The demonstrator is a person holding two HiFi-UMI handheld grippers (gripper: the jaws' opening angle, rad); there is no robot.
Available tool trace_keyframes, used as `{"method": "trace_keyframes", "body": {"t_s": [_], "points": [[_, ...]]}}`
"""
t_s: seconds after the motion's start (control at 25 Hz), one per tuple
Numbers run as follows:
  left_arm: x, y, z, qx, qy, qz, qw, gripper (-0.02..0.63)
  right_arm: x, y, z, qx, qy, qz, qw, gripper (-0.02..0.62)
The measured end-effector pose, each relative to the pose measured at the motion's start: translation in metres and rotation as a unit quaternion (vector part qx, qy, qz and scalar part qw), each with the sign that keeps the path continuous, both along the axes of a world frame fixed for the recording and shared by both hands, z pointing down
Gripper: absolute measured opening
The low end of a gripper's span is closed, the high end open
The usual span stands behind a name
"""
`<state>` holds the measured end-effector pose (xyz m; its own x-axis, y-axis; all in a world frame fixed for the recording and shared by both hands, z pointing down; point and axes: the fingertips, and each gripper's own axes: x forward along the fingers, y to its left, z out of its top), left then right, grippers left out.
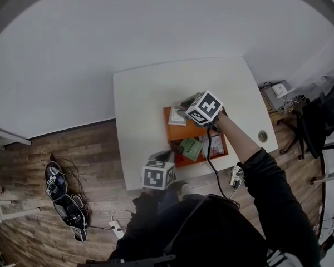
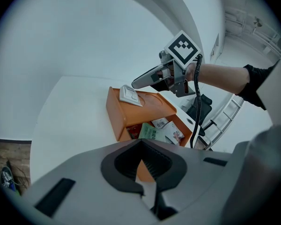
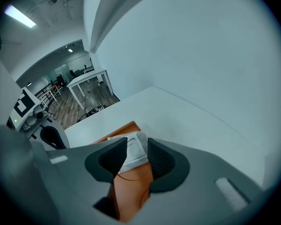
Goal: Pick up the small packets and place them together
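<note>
One tray [image 2: 116,117], at least four packets [image 2: 151,133]

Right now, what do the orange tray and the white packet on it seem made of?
The orange tray looks like smooth, matte moulded plastic: even colour, rounded edges. The white packet seems thin film or paper, with a crimped, textured edge; which, I cannot tell.

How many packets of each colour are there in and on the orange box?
White packets: 3
Green packet: 1
Reddish packet: 1, partly hidden
Total: 5 packets that show
</note>
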<state>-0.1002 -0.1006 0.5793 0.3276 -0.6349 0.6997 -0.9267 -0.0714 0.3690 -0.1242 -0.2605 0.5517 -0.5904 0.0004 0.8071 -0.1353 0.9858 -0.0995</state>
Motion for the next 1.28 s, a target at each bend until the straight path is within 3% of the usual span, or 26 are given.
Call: {"method": "trace_keyframes", "body": {"t_s": [0.24,0.48,0.72,0.88,1.28], "points": [[0.003,-0.001,0.0,0.0,-0.002,0.003,1.0,-0.002,0.025,0.005,-0.031,0.017,-0.023,-0.008,1.0,0.138],[0.008,-0.002,-0.002,0.004,-0.004,0.007,1.0,-0.002,0.072,0.048,-0.044,0.016,-0.02,-0.046,0.999,0.137],[0.012,0.0,-0.003,0.007,-0.003,0.005,1.0,-0.002,0.126,0.084,-0.01,-0.008,0.032,-0.061,0.998,0.138],[0.017,0.002,-0.002,0.006,-0.003,0.009,0.9999,-0.002,0.154,0.096,0.024,-0.003,0.095,-0.093,0.991,0.153],[0.017,0.011,-0.001,0.003,-0.004,0.003,1.0,-0.002,0.181,0.101,0.079,0.006,0.196,-0.137,0.971,0.17]]}}
